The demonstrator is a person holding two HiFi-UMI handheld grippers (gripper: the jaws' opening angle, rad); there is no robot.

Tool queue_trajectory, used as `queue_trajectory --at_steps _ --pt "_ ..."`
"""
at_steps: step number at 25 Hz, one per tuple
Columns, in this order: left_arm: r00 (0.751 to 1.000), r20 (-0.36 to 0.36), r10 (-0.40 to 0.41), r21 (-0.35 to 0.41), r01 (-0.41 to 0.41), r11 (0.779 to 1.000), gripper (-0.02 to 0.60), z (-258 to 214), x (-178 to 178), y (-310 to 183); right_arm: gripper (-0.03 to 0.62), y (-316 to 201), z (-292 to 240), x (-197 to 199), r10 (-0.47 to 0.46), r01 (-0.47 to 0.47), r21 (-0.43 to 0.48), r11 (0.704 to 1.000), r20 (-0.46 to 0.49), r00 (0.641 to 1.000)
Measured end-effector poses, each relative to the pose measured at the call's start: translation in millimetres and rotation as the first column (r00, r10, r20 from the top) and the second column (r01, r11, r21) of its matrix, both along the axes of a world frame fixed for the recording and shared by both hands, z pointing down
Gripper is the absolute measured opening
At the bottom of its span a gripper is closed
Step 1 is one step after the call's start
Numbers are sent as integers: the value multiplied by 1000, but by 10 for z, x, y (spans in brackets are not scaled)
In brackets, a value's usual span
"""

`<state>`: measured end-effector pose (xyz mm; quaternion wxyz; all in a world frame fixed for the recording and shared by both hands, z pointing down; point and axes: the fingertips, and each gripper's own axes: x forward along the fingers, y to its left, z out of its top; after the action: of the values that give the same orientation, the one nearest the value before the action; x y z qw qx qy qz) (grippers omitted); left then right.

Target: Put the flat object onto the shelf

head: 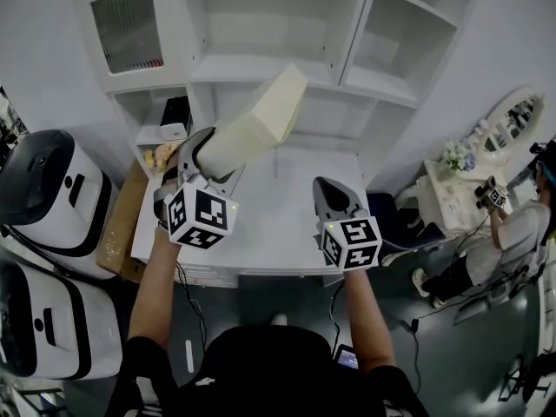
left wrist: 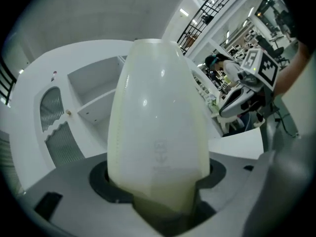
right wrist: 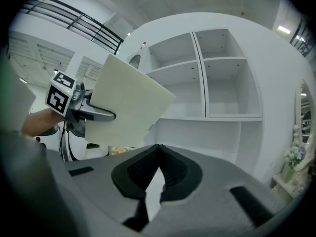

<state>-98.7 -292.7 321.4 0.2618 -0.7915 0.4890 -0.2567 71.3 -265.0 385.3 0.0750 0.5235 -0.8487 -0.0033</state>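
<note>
One end only is being clamped by left gripper [head: 208, 153], right gripper [head: 332, 191] idling closed, empty; tilted board [head: 261, 122] is risking pivoting and clipping the shelf [head: 234, 72].

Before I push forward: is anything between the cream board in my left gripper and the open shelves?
Nothing visible does. The cream board, clamped in the left gripper, faces the shelf unit's bare open compartments; the right gripper is off to one side.
</note>
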Motion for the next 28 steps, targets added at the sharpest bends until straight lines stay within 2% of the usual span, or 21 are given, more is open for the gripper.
queue_trajectory --at_steps 6,14,21,28 --pt "996 87 -8 23 6 1000 311 -85 117 -118 -12 -58 20 53 -12 12 -3 1000 -7 1000" --pt "973 227 -33 93 12 996 311 -288 244 -235 -12 -147 41 87 -27 27 -9 1000 -2 1000" --pt "933 355 -67 153 13 988 311 -467 362 -344 -12 -205 49 105 -37 37 -9 999 4 999" --pt "887 451 -101 206 7 978 311 -549 506 -461 -12 -244 125 140 -40 40 -24 999 5 999"
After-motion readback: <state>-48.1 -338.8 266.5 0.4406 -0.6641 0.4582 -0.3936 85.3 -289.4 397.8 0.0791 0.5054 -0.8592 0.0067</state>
